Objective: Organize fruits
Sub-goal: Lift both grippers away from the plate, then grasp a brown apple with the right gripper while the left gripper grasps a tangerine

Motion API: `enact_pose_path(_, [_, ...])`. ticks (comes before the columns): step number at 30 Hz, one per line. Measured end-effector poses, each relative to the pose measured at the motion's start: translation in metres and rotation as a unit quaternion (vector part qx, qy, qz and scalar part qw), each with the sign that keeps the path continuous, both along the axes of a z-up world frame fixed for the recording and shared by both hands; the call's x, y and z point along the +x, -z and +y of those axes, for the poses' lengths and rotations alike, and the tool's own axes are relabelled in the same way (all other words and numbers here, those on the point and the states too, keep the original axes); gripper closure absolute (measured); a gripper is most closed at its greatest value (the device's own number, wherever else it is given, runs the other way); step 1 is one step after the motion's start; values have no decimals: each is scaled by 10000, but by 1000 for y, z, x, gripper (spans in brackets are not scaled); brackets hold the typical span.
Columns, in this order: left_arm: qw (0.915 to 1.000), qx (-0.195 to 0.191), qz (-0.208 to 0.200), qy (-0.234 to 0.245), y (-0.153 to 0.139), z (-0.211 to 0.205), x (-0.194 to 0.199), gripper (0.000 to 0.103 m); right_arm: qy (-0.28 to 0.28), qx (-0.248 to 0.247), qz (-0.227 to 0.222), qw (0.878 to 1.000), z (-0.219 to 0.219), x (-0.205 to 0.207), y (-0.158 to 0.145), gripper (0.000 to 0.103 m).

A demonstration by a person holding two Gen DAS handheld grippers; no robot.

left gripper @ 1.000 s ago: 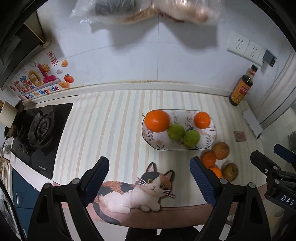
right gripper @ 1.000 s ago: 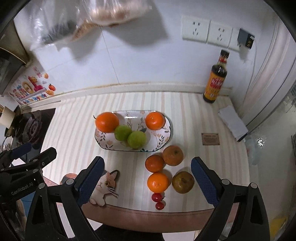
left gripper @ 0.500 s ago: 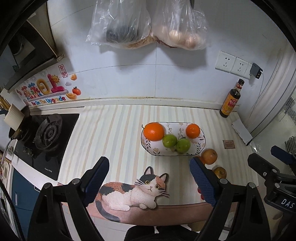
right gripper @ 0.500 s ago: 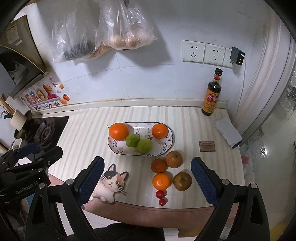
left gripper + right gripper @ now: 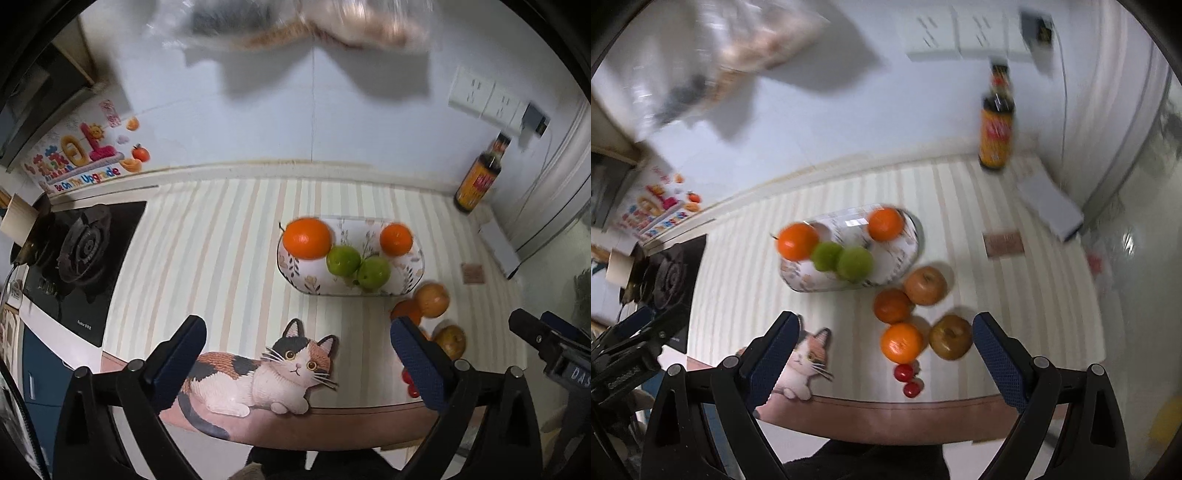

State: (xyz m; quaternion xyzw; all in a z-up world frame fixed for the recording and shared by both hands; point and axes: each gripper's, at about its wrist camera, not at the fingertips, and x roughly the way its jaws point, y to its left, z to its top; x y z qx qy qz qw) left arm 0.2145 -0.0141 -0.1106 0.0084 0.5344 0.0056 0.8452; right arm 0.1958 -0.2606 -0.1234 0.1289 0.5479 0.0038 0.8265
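A floral oval plate [image 5: 317, 286] [image 5: 812, 282] on the striped counter holds two oranges [image 5: 306, 238] [image 5: 885, 223] and two green fruits [image 5: 373, 272] [image 5: 854, 263]. In front of its right end lie two oranges [image 5: 901, 342], two brownish apples [image 5: 950, 341] and two cherry tomatoes [image 5: 904, 372]. My left gripper [image 5: 297, 354] is open and empty above the cat picture [image 5: 266, 369]. My right gripper [image 5: 886, 354] is open and empty above the loose fruit. Both views are blurred.
A gas hob [image 5: 79, 258] lies at the left. A sauce bottle [image 5: 996, 122], a white box [image 5: 1051, 201] and a small brown card [image 5: 1003, 243] stand at the back right. Plastic bags [image 5: 303, 22] hang on the wall. The counter's front edge [image 5: 905, 417] is near.
Both grippers drew back and up half a second ago, then came down and forward toward the counter again. The right one has tilted. No fruit has moved.
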Motion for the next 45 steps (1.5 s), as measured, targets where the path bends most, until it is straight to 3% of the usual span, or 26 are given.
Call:
enact_pose_path(5, [9981, 107, 553, 248, 53, -26, 25, 1, 419, 371, 718, 9958, -40, 16, 79, 6])
enact_pose_path(11, [9887, 52, 1378, 589, 116, -66, 45, 1, 783, 726, 1476, 9833, -69, 26, 168, 7])
enact_pose_path(14, [9838, 116, 1652, 692, 139, -83, 49, 1, 863, 854, 1682, 9783, -75, 30, 199, 13])
enact_pose_path(19, [9789, 238, 1885, 755, 161, -100, 52, 1, 847, 1119, 1936, 9710, -76, 36, 236, 33])
enact_pose_path(30, [9720, 268, 2078, 1067, 181, -139, 57, 1, 976, 1001, 1780, 9740, -105, 22, 225, 33])
enact_pose_path(40, [9464, 21, 2588, 1932, 219, -206, 48, 1, 1344, 933, 1858, 9689, -142, 5, 225, 33])
enact_pose_path(45, [9445, 137, 2570, 2040, 228, -217, 50, 16, 1389, 917, 1885, 9679, -150, 0, 226, 33])
